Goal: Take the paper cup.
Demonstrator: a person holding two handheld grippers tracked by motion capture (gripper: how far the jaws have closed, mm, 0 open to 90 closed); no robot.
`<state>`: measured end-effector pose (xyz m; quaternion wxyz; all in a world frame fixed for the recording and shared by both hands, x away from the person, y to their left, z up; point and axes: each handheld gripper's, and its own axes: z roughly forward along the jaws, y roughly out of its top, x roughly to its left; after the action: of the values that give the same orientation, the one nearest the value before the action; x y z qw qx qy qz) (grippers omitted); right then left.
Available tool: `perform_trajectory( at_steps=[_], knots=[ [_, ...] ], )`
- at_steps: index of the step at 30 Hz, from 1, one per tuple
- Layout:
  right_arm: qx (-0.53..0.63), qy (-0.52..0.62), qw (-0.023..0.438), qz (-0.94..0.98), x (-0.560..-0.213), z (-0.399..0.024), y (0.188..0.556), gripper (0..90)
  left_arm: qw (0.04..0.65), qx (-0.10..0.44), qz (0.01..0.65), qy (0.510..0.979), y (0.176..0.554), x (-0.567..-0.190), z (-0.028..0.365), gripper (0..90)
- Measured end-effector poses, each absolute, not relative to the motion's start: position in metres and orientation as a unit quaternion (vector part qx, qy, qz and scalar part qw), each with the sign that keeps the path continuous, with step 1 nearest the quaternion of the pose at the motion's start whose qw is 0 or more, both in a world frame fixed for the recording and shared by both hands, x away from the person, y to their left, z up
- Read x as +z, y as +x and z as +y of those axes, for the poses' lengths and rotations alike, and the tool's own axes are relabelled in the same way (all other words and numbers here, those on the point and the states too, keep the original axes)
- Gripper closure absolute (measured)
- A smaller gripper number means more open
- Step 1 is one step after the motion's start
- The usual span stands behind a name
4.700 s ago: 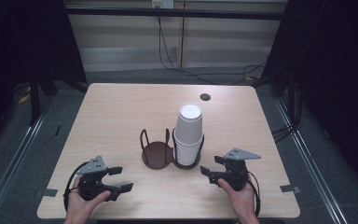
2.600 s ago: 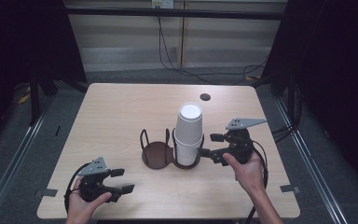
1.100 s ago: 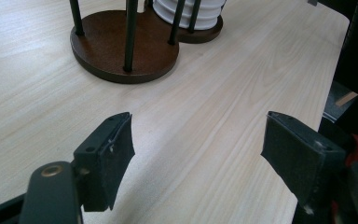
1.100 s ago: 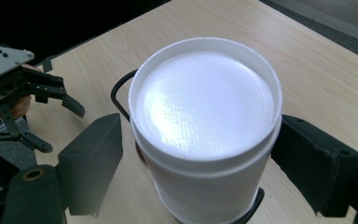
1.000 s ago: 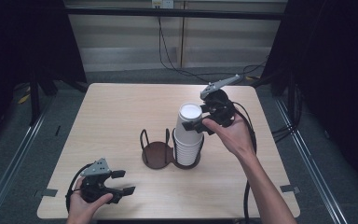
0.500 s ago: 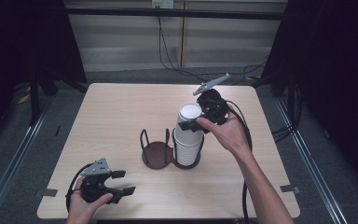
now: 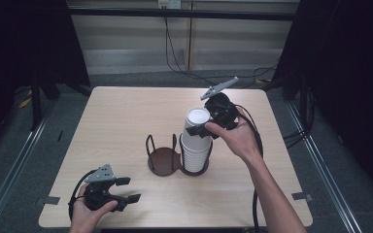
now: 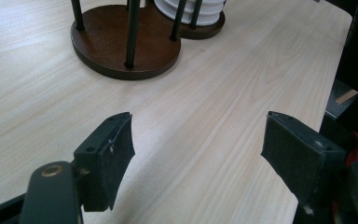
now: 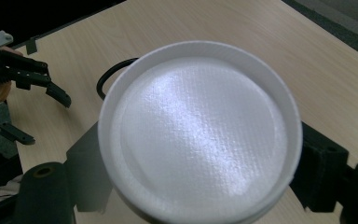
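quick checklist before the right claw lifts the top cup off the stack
1. Right claw jaws on both sides of the top cup: ok.
2. Jaws pressed firmly on the cup wall: cannot tell, the cup hides the pads.
3. Only one cup caught, not several: cannot tell.
4. Cup stack upright in its holder: ok.
5. Left claw open and away from the holder: ok.
6. Second, empty ring of the holder free: ok.

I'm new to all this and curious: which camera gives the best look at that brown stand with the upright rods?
The left gripper view: the brown stand sits close ahead of the open left gripper, showing its round base and black rods clearly. The high view shows the whole stand small, beside the white cup stack. In the right gripper view I can't make it out.
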<state>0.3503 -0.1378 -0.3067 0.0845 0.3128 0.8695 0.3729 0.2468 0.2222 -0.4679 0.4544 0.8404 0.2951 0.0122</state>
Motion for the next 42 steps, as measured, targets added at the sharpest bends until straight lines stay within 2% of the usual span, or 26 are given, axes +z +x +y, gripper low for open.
perform_trajectory(
  at_steps=[13,42],
  knots=[
    [0.369,0.308,0.099,0.871,-0.301,-0.137,0.347,22.1,0.454,0.01,0.294,0.841,0.247,-0.468,0.222,24.4],
    [0.406,0.316,0.1,0.852,-0.277,-0.15,0.342,22.2,0.452,0.004,0.29,0.844,0.247,-0.469,0.22,24.2]
  ],
)
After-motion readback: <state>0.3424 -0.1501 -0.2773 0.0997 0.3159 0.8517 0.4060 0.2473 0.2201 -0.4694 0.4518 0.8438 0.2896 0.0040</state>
